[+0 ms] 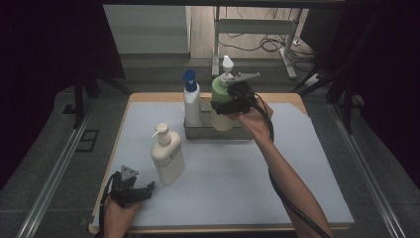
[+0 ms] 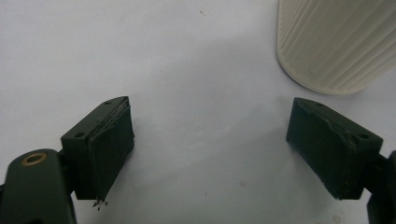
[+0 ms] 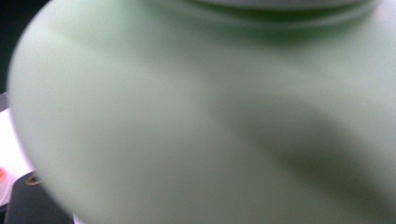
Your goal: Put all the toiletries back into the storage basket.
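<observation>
Dim room w/ cables behind; pale blue table [image 1: 297,188] is carrying 3 pump bottles. I'm gripping the green bottle [image 1: 221,94] w/ right tongs [image 1: 229,101] at 12 o'clock, over the grey tray [image 1: 218,132] beside the blue-cap bottle [image 1: 191,101]. Left tongs [image 2: 210,144] are idling wide at 7 o'clock, near the cream bottle [image 1: 167,156]. Next, probably: seating it upright, then letting go.

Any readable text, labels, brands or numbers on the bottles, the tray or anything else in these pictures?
None can be read.
Cream pump bottle: a label patch on its front, too small and blurred to read.
White bottle with blue cap: no legible print.
Green bottle: plain, blurred surface in the right gripper view, no text.
Grey tray: no markings.
</observation>
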`<state>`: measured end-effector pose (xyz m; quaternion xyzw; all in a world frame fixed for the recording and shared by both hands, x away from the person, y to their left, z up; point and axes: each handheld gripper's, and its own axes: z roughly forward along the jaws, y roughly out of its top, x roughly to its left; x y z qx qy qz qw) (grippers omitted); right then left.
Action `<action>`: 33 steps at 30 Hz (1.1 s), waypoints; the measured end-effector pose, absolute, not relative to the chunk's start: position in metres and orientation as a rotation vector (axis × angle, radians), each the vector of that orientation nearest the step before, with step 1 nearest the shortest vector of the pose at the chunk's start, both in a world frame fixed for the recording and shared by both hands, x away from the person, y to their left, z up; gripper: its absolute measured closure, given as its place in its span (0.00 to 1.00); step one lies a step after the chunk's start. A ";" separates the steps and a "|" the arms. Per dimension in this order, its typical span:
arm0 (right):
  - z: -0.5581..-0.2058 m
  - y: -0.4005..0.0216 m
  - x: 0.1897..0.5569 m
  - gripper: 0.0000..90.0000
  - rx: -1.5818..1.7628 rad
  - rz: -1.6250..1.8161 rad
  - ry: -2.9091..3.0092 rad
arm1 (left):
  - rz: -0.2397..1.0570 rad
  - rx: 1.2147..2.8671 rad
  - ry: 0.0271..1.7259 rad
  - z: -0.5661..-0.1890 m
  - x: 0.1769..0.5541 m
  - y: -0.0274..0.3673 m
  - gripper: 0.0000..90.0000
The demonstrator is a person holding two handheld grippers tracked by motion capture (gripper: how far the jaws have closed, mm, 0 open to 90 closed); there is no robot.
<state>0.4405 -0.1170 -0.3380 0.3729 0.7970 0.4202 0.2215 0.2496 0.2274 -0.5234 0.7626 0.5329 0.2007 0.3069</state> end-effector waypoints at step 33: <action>-0.381 -0.117 0.476 0.14 1.087 1.104 2.203 | 0.530 2.021 1.408 -0.523 0.250 0.228 0.16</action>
